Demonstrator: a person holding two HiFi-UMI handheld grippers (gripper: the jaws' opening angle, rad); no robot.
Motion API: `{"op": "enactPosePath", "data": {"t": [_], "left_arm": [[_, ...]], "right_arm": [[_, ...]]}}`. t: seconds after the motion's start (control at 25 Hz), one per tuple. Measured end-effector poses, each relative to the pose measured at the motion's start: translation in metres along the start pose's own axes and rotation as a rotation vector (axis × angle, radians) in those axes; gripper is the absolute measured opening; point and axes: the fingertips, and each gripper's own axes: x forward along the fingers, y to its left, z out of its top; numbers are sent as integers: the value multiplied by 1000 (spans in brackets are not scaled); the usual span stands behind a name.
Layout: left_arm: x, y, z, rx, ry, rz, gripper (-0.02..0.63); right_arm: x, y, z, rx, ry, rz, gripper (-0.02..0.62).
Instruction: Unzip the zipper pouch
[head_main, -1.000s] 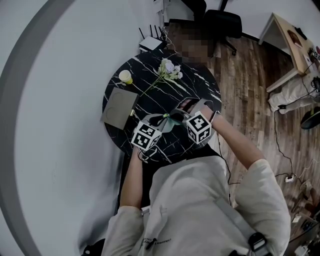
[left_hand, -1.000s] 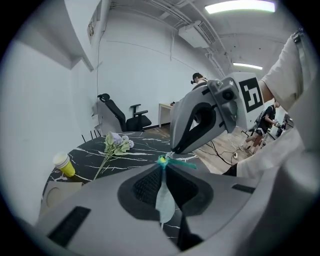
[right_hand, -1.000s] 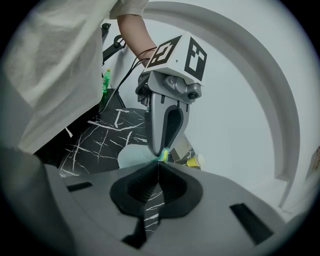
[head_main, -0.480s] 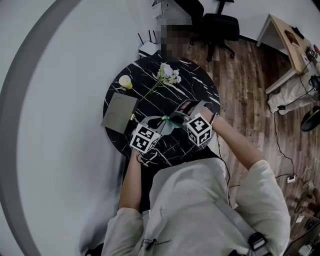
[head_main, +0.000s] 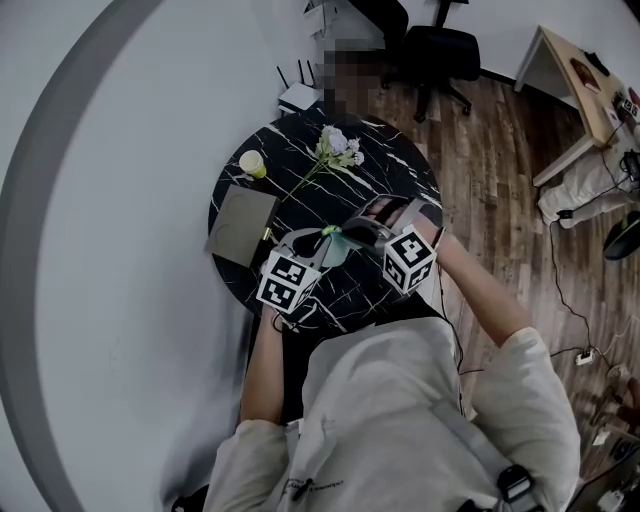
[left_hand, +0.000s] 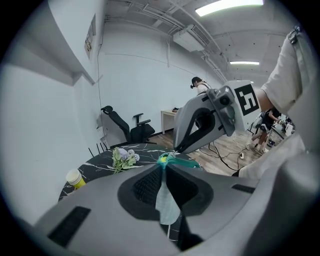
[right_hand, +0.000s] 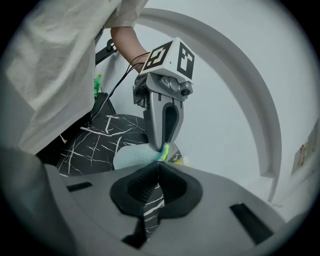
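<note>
the zipper pouch (head_main: 338, 250) is held up above the black marble table (head_main: 390, 180), near its 6 o'clock edge in the head view. the left claw (left_hand: 163, 167) is clamped on the pouch's pale teal cloth. the right claw (right_hand: 159, 167) is pinched shut at the pouch's end, apparently on the yellow-green zipper pull (right_hand: 163, 151). the two claw tips sit almost touching, so i judge both grips are set and the slider has barely travelled. drawing it along the zipper is still to do. no view shows whether any teeth have parted.
</note>
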Motion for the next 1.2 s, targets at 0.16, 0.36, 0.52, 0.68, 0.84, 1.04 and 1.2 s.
{"op": "enactPosePath", "data": {"t": [0.16,0.36,0.52,0.68,0.84,1.04,1.2], "left_arm": [[-2,-1,7,-2,-32,-1,46],[-5,-2,8,-50,-53,2,46],[-7,-2,12,-53,-57,1,46],[-6,-2,15,-90,-89,-15,46],[-5,1,18,-113,-113,-11,46],[-6,-2,22,-115,-123,-11,46],[-4,-3,22,-151,-143,4,46]], "right_arm": [[-6,-5,-1,-17,6,-12,9],[-9,-2,-5,-32,14,-8,9],[-13,-3,-7,-39,18,-11,9],[-18,-2,-12,-81,54,-10,10],[-21,-6,-19,-92,67,-13,9],[-26,-5,-22,-87,76,-18,11],[-28,0,-33,-85,101,-6,11]]}}
